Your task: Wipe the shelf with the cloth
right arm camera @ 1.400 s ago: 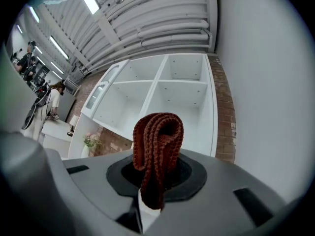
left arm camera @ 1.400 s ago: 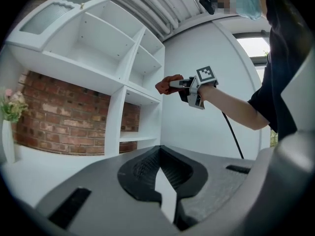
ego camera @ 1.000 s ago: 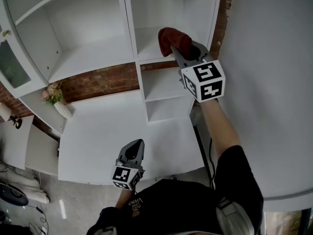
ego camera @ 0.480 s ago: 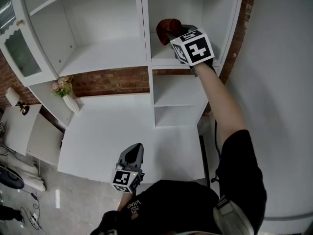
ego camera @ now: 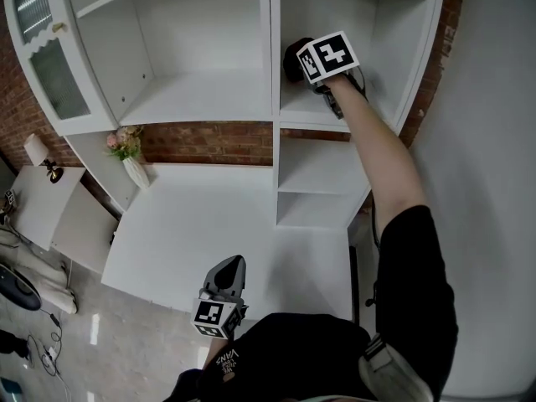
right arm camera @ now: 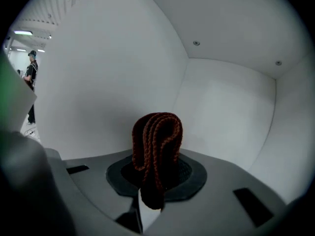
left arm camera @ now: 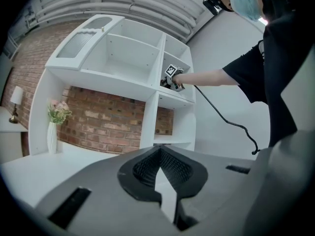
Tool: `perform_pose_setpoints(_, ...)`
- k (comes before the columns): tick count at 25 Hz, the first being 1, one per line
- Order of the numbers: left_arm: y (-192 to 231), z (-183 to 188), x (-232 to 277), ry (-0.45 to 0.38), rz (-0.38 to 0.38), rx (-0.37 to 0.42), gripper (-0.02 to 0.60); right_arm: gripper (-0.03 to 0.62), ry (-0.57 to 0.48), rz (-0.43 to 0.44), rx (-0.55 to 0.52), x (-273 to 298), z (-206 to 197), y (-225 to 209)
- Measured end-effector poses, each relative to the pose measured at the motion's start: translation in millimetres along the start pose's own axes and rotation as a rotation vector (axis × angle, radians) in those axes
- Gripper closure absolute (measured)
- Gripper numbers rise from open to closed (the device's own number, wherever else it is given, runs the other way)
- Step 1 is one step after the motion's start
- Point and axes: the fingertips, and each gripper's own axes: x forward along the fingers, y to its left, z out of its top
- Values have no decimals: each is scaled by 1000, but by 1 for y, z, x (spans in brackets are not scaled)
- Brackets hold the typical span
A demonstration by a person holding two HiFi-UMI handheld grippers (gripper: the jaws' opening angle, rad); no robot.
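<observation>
Cloth point(right arm camera: 156, 144) clamped in right gripper point(right arm camera: 153, 178)

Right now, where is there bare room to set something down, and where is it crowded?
The desk top is bare from the vase at its left rear across to the cubbies; the wide shelf above the brick too. Crowded: the upper right compartment, where the right gripper holds the cloth.

Two hand-held grippers point(ego camera: 232, 264) point(ego camera: 311, 62) — one cloth point(right arm camera: 156, 144)

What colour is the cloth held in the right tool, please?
The cloth is a dark reddish-brown knit, clearest in the right gripper view.
</observation>
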Motion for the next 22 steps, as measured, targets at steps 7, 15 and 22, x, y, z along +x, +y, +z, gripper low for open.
perform_pose_setpoints(7, 17, -1, -11, -5, 64, -15, 577, 524, 94, -15, -37, 30, -6, -1)
perform_pose_setpoints(15, 18, -3, -7, 0, 35, -24, 577, 523, 192, -63, -112, 30, -20, -15)
perform_pose_setpoints(22, 14, -4, 2, 3, -28, -25, 577, 525, 351, -206, -241, 2, -47, -56)
